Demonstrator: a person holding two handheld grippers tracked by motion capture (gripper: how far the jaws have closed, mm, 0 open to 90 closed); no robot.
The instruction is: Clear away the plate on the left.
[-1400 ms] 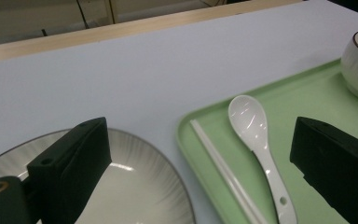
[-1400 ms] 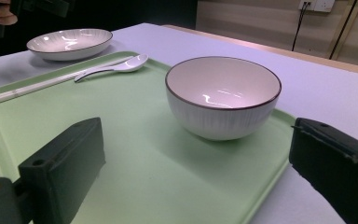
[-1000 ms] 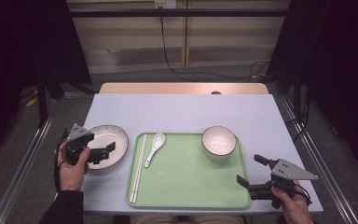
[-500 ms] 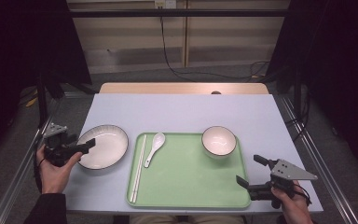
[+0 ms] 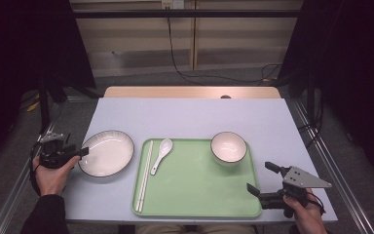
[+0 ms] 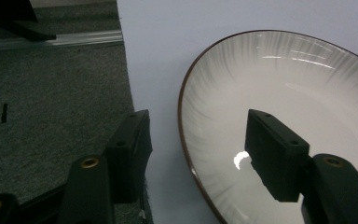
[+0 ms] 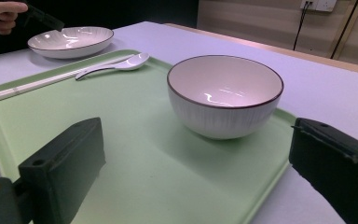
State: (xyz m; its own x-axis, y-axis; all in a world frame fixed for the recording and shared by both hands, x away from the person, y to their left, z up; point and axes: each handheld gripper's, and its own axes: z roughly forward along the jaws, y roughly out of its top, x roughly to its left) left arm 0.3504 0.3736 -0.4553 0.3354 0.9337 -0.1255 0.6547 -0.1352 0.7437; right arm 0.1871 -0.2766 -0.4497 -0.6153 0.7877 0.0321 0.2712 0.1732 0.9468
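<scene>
Left tongs (image 5: 80, 152) half-parted, just closing; right tongs (image 5: 262, 178) wide apart.

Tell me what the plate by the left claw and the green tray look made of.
Plate: likely glazed ceramic, as it is glossy white with sharp highlights, fine radial streaks and a dark rim. Tray: probably plastic, an even matte pale green with a moulded raised edge.

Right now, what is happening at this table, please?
A person is bringing the left claw to the near-left rim of the white plate, which lies on the table beside the green tray. Its jaws have just been closing, one on each side of the rim, not yet pressing it. The right claw hovers open at the tray's corner, near the bowl. Spoon and chopsticks lie on the tray.
</scene>
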